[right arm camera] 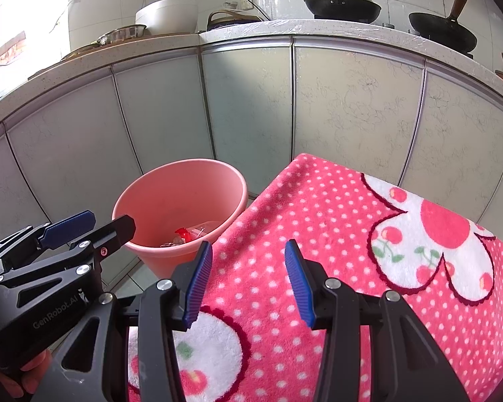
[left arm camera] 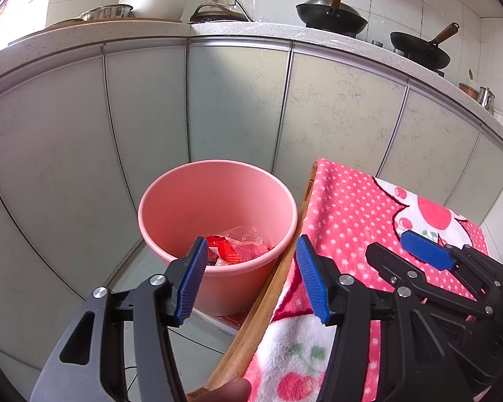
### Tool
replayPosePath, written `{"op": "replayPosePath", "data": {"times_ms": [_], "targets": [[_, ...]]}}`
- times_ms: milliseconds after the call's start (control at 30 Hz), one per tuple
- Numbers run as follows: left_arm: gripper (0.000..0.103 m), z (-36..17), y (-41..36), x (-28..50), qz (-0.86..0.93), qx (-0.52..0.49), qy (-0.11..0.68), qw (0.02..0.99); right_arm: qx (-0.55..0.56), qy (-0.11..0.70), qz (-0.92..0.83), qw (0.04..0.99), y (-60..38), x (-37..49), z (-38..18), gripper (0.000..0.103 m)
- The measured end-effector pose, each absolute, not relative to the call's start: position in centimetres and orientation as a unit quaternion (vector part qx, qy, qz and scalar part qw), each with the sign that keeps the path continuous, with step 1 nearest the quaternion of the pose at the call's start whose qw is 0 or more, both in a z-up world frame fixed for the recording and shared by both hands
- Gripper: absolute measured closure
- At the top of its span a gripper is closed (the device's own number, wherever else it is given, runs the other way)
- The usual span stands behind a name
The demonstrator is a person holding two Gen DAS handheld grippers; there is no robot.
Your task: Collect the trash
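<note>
**A:** What did the two wrist views show?

**B:** A pink bin stood on the floor against pale cabinets, just beside a tabletop draped in a pink dotted towel. Trash, red and clear wrappers, lay at the bottom of the bin.

**A:** And the grippers?

**B:** The left gripper hovered above the bin's near rim and the tabletop edge, fingers spread apart and holding nothing. The right gripper hung over the towel, fingers likewise apart and empty.

**A:** Was any trash left on the towel?

**B:** None showed in either view; the towel looked bare, so collection seemed finished or nearly so.

**A:** How would the step be done well?

**B:** Probably by scanning the towel's hidden near part for strays, keeping both grippers clear of each other, and releasing any piece only when squarely above the bin's mouth.
</note>
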State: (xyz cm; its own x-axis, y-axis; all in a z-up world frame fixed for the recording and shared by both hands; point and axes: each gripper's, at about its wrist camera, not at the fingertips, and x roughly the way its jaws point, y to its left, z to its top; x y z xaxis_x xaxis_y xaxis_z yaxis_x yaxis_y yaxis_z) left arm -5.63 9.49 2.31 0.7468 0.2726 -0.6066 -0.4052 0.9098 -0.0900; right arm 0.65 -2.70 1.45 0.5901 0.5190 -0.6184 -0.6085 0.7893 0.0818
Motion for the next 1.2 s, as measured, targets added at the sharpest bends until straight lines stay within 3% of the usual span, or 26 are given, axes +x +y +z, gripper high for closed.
{"op": "replayPosePath", "data": {"times_ms": [1200], "targets": [[0.048,1.79,9.24,-5.26,0.177,-0.107,0.311,0.928,-0.070,0.327,0.316,0.888,-2.92,0.71,0.96,0.059]]}}
